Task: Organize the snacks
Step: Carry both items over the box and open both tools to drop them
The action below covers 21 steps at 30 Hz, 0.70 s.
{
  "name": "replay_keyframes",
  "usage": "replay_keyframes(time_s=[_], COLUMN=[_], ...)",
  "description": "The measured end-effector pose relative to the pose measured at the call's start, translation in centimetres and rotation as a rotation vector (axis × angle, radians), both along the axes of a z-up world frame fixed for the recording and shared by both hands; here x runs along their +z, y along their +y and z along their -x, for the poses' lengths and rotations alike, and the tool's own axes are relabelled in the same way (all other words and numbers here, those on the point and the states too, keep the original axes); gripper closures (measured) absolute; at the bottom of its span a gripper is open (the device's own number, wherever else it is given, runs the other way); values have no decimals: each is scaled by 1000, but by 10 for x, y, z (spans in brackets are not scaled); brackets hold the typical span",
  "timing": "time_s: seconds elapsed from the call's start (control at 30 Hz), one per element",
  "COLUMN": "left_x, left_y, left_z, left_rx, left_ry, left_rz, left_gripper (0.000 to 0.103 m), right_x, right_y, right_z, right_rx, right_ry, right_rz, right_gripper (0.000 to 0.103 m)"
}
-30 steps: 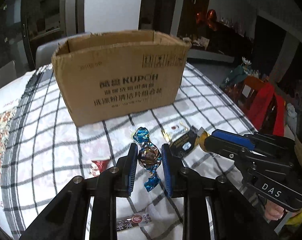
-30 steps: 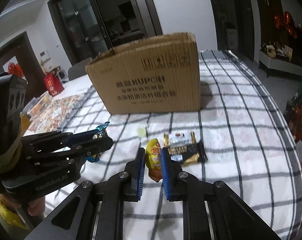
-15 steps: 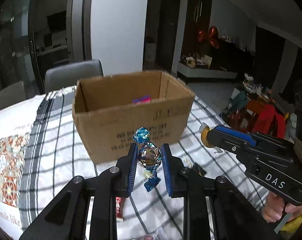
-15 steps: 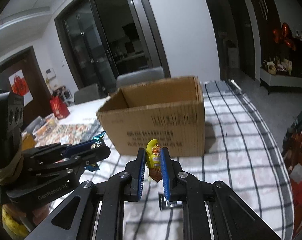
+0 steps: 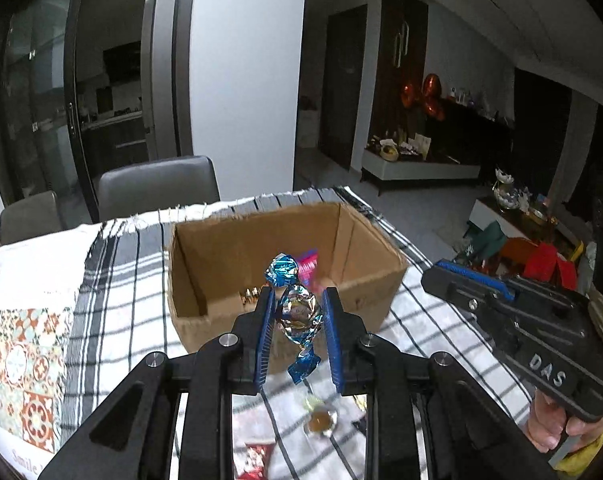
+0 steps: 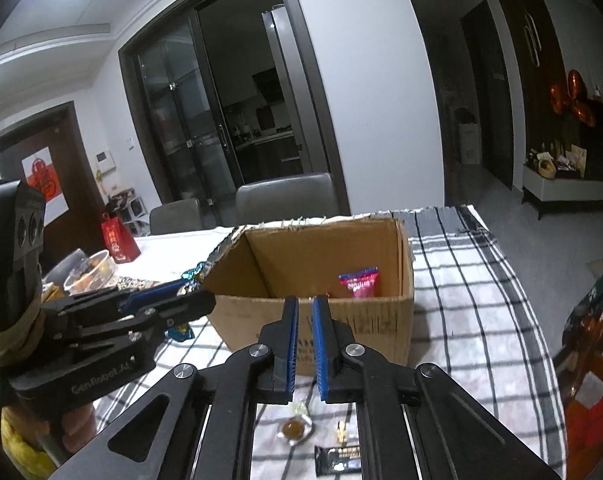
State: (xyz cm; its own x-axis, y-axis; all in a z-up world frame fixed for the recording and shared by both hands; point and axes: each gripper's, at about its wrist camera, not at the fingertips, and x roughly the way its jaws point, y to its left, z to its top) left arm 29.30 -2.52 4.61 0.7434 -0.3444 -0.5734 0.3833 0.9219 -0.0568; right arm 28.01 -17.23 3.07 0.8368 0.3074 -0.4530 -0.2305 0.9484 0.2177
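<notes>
Your left tongs (image 5: 297, 312) pinch a shiny blue foil-wrapped candy (image 5: 297, 312), held up just in front of the open brown cardboard box (image 5: 365, 280) on the checked worktop (image 5: 113, 280). Your right tongs (image 6: 305, 312) are pressed almost together with nothing between them. A pink snack packet (image 6: 359, 282) lies inside the box, and a small black snack bar (image 6: 337, 458) lies on the worktop below.

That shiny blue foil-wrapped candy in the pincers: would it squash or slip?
The blue foil-wrapped candy probably feels light and crinkly: its twisted ends flop free. The left gripper pinches its rounder middle, so it likely holds, though glossy foil could slide.
</notes>
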Motion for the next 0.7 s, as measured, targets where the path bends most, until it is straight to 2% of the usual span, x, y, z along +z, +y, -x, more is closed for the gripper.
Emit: replay_keyframes(time_s=[0.3,0.43,0.47,0.5,0.57,0.7], left_x=[15,15,13,12,12,10], left_y=[-5,-13,-14,-15,-13,-5], left_z=[-43,-63,-67,-69,-69,-58], left_rx=[7,8,15,26,27,39], left_ry=[-18,-20,-24,-23,-33,-37], left_rz=[-34,-74,-91,-106,-105,-95], left_gripper=[79,78,70,56,52,52], right_x=[10,8,7,6,4,-1], right_y=[4,3,1,1,0,2], right_z=[-27,-39,-41,-44,-46,-42], right_rx=[3,-10,-11,-12,-13,-6], right_ry=[-9,8,12,20,27,29], right_rz=[18,6,2,-2,-5,2], right_gripper=[94,94,94,94,94,94])
